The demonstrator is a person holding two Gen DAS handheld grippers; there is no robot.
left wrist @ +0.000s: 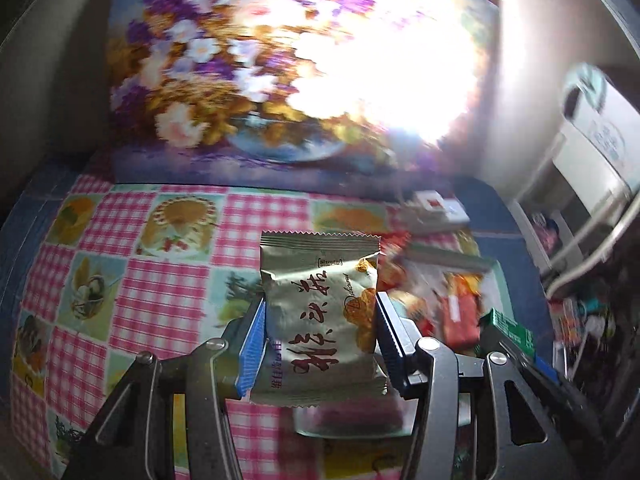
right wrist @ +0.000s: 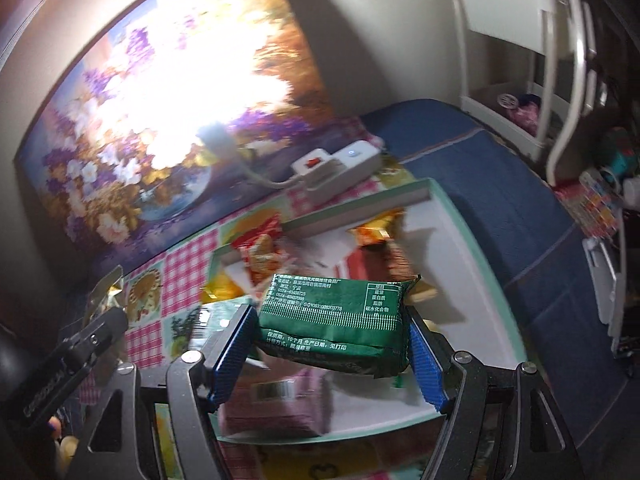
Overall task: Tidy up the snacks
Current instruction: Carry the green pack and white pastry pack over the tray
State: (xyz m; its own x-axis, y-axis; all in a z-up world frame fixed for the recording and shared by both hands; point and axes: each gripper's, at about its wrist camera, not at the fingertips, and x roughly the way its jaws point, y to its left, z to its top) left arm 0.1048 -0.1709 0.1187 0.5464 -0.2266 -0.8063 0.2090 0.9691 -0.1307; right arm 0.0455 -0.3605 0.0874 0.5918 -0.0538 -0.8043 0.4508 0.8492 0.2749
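My left gripper [left wrist: 320,336] is shut on a silver snack packet [left wrist: 320,320] with red lettering, held above the pink checked tablecloth [left wrist: 160,300]. My right gripper [right wrist: 332,340] is shut on a green snack packet [right wrist: 336,320] with white print, hanging over a white tray [right wrist: 472,264] with a mint rim. Several orange and red snack packets [right wrist: 260,252] lie in the tray. In the left wrist view the green packet [left wrist: 508,328] and the right gripper show at the right, next to the red snacks [left wrist: 456,312]. A pink packet [right wrist: 280,404] lies below the right gripper.
A white power strip [right wrist: 336,168] with a red switch lies behind the tray. A floral picture [left wrist: 240,72] leans against the wall at the back. A blue cloth [right wrist: 500,184] covers the surface to the right, beside a white shelf [right wrist: 520,60]. The left gripper's body [right wrist: 72,364] shows at left.
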